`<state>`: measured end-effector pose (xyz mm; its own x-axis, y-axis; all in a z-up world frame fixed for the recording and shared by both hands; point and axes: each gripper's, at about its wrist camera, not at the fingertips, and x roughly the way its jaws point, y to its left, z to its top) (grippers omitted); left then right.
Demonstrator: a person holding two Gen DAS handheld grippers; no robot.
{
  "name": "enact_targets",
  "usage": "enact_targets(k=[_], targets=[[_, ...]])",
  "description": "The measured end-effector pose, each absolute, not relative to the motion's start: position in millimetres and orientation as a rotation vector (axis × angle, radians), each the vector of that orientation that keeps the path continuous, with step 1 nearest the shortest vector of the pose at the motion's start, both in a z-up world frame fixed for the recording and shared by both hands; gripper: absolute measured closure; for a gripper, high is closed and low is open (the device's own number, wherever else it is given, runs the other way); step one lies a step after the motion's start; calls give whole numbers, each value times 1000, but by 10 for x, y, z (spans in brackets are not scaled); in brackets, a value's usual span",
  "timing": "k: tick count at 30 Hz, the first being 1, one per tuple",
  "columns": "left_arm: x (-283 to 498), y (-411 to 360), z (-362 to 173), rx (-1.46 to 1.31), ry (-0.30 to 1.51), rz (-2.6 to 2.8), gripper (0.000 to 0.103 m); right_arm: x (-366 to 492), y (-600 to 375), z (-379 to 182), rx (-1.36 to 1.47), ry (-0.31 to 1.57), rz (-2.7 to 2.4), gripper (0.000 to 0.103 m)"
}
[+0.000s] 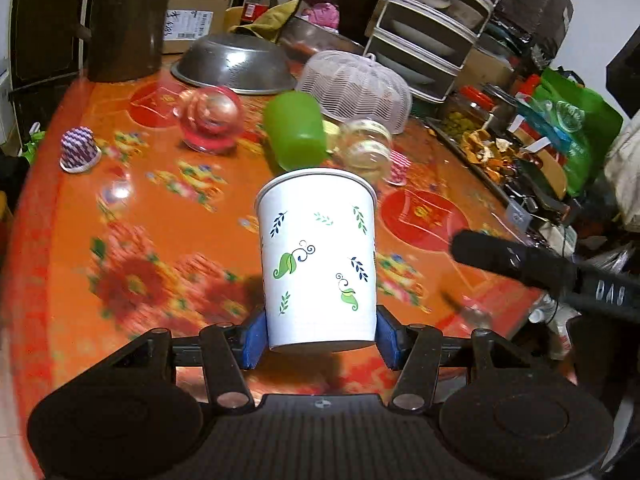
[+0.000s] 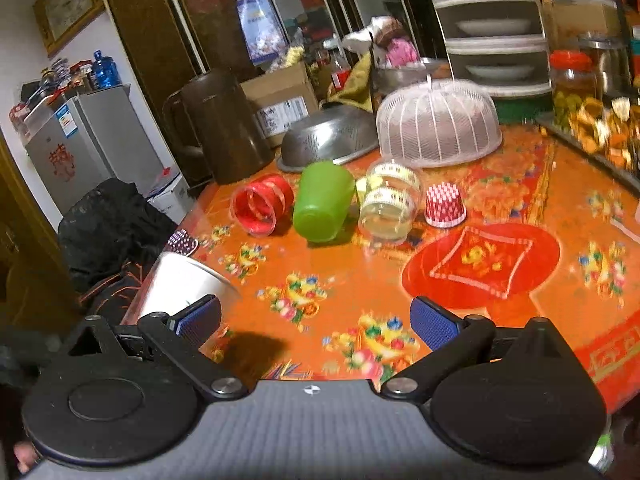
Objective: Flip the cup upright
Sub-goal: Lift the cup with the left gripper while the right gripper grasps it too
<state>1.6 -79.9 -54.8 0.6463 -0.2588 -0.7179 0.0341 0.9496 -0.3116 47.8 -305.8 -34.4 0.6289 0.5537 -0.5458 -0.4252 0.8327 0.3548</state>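
Note:
My left gripper (image 1: 319, 334) is shut on a white paper cup (image 1: 318, 256) with leaf prints. Its blue pads press the cup's sides near the base, and the rim points away from me. The cup is held above the orange floral table (image 1: 168, 240). The same cup shows in the right wrist view (image 2: 180, 284) at the left, partly behind my right gripper's left finger. My right gripper (image 2: 316, 320) is open and empty above the table's near edge. The right gripper's black body (image 1: 540, 268) shows at the right of the left wrist view.
Lying on the table beyond the cup are a red clear cup (image 2: 262, 204), a green cup (image 2: 322, 202) and a clear patterned cup (image 2: 390, 204). A red-checked cupcake liner (image 2: 445, 205), a purple one (image 1: 79, 149), a mesh food cover (image 2: 438, 124) and a steel bowl (image 1: 236, 64) stand behind.

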Motion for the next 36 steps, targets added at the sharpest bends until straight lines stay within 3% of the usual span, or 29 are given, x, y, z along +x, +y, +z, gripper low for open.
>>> enact_targets(k=[15, 21, 24, 36], targets=[[-43, -1087, -855, -362, 932, -219, 45, 722, -2631, -569, 300, 1095, 661, 2], [-90, -1047, -884, -389, 933, -244, 45, 807, -2496, -625, 251, 1158, 648, 23], [-89, -1010, -891, -400, 931, -243, 45, 822, -2474, -659, 242, 1170, 637, 28], [-115, -980, -891, -407, 929, -248, 44, 837, -2394, -643, 202, 1162, 637, 33]])
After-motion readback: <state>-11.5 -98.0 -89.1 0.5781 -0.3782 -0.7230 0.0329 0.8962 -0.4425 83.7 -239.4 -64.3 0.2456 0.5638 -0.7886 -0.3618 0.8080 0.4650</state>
